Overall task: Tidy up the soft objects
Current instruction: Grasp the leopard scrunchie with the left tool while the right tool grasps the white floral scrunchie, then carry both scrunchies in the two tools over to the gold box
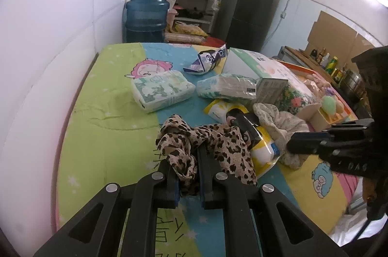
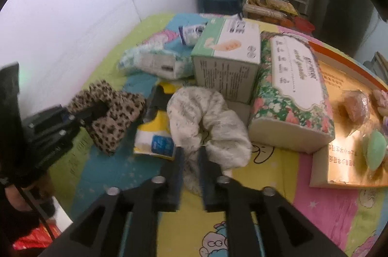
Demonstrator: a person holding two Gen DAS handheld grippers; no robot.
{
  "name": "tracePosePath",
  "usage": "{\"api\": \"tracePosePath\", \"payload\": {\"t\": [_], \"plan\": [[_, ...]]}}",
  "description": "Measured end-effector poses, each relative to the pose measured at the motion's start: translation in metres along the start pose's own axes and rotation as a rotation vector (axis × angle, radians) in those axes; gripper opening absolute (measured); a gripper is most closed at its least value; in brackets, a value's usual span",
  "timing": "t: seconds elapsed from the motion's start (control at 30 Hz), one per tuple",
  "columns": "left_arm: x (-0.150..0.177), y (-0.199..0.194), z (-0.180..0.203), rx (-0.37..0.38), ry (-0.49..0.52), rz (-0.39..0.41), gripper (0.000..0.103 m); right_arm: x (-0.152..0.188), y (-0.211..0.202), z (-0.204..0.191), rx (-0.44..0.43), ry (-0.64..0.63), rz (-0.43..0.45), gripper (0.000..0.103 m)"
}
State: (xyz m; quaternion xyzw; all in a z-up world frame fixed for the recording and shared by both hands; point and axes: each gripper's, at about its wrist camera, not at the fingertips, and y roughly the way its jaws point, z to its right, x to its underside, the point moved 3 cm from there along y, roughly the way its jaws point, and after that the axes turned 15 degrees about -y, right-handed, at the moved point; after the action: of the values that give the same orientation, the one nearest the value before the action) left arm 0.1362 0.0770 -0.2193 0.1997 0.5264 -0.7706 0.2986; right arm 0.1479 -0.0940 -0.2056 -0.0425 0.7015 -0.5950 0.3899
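A leopard-print cloth (image 1: 225,143) lies bunched on the cartoon blanket (image 1: 104,131), and my left gripper (image 1: 186,148) is shut on it, its tips buried in the folds. In the right wrist view the same leopard-print cloth (image 2: 114,116) wraps the left gripper (image 2: 99,109) at the left. A white, faintly patterned cloth (image 2: 206,116) curls in the middle, and my right gripper (image 2: 190,152) is shut on its near end. From the left wrist view the right gripper (image 1: 289,144) comes in from the right onto the white cloth (image 1: 278,121).
A yellow packet (image 2: 155,140) lies between the two cloths. Behind them are two tissue packs (image 1: 162,89), a white and green box (image 2: 228,48), a floral tissue pack (image 2: 291,92) and a cardboard tray (image 2: 339,167) with soft items. A water jug (image 1: 145,14) stands past the far edge.
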Motion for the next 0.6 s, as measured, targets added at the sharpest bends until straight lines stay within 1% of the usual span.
{"api": "tracePosePath", "payload": {"t": [0.07, 0.13, 0.27, 0.37, 0.5, 0.53, 0.57, 0.6], "plan": [[0.001, 0.000, 0.000, 0.001, -0.002, -0.002, 0.011, -0.001, 0.005, -0.003, 0.003, -0.018, -0.008, 0.024], [0.001, 0.000, 0.000, 0.001, -0.002, -0.003, 0.011, -0.003, 0.010, -0.005, 0.012, -0.028, -0.018, 0.024], [0.003, 0.000, -0.001, 0.001, -0.004, -0.010, 0.011, -0.007, 0.020, -0.003, -0.003, -0.050, -0.039, 0.024], [0.003, 0.000, -0.002, 0.004, -0.011, -0.015, 0.011, -0.012, 0.027, 0.000, -0.037, -0.045, -0.045, 0.024], [0.002, 0.001, -0.004, 0.003, -0.016, -0.016, 0.011, -0.016, 0.036, 0.012, -0.138, 0.054, -0.044, 0.024], [0.002, 0.001, -0.004, 0.001, -0.017, -0.015, 0.011, -0.016, 0.036, 0.016, -0.154, 0.079, -0.041, 0.022], [0.002, 0.001, -0.004, 0.000, -0.018, -0.015, 0.011, -0.015, 0.036, 0.018, -0.153, 0.091, -0.040, 0.007], [0.001, 0.001, -0.005, 0.000, -0.018, -0.014, 0.011, -0.015, 0.034, 0.019, -0.143, 0.090, -0.039, 0.005]]}}
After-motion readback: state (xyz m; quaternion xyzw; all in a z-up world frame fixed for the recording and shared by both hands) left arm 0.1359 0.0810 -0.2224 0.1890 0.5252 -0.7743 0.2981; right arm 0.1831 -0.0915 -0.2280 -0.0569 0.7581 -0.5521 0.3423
